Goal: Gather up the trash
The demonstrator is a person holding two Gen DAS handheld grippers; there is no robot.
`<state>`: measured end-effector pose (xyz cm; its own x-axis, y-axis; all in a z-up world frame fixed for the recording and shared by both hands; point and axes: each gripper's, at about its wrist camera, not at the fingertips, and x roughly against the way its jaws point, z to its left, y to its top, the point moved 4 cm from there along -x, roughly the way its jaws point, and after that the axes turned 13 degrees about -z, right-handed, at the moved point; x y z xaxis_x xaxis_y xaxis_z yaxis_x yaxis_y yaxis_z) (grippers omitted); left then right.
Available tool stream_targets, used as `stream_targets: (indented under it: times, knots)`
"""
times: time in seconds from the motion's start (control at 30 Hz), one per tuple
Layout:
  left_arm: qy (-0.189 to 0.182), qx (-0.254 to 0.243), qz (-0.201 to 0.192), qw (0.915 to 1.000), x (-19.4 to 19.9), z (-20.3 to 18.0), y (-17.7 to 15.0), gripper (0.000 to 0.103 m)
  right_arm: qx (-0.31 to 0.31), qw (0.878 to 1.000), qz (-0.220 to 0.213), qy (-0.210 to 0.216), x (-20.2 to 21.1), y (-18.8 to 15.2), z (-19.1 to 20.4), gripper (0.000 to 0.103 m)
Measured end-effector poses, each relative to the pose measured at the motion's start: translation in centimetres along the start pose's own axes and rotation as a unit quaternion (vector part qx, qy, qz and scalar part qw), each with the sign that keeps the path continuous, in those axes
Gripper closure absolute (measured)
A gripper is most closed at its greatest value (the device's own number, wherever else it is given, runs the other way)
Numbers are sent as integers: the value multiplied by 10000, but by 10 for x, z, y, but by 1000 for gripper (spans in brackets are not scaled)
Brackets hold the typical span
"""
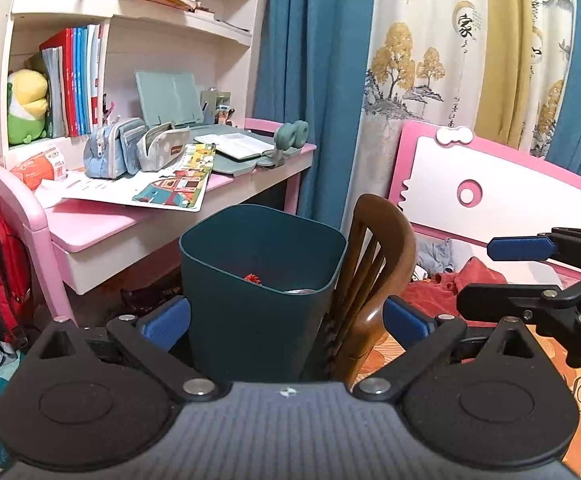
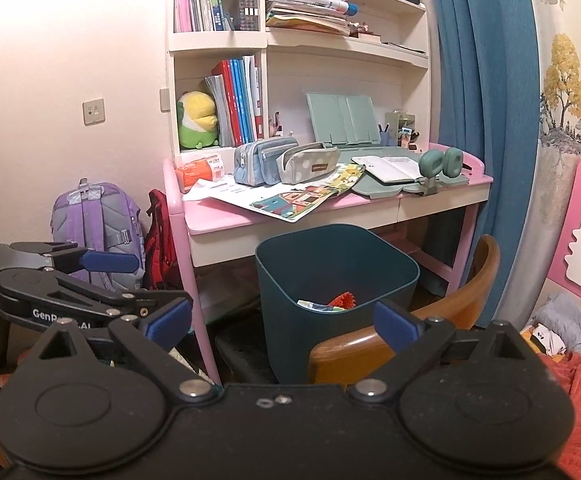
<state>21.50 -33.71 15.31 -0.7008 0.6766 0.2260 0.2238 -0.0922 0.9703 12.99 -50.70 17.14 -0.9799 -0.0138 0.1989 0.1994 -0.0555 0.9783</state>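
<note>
A dark teal trash bin (image 1: 258, 280) stands on a wooden chair (image 1: 374, 272) in front of the pink desk; it also shows in the right wrist view (image 2: 330, 272). Red and pale scraps (image 2: 340, 302) lie inside it. My left gripper (image 1: 286, 320) is open and empty, its blue pads either side of the bin's lower wall. My right gripper (image 2: 282, 320) is open and empty, just short of the bin. The right gripper shows at the right edge of the left wrist view (image 1: 530, 272), and the left gripper at the left of the right wrist view (image 2: 90, 280).
A pink desk (image 2: 250, 216) carries pencil cases (image 2: 286, 160), papers, an open book and a green holder. Shelves with books and a plush toy rise behind. Backpacks (image 2: 98, 224) stand left of the desk. A pink bed frame (image 1: 490, 184) with red bedding is at the right.
</note>
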Motion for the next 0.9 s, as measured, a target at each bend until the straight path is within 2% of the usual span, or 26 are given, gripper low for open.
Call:
stream_targets:
  times: [0.13,0.57,0.9]
  knots:
    - [62,-70,-84,9999,0,-1,3,0,-20,10000,-7,-25,0,0,-1,5]
    - [-69,-23,-122,9999,-9,-9,10,0,34,9995,-98,-285,8,4,-9,5]
    - [-92,-55,-181,9998,-6,-13,10,0,-4,9994,-109,-327,11,2,-12,5]
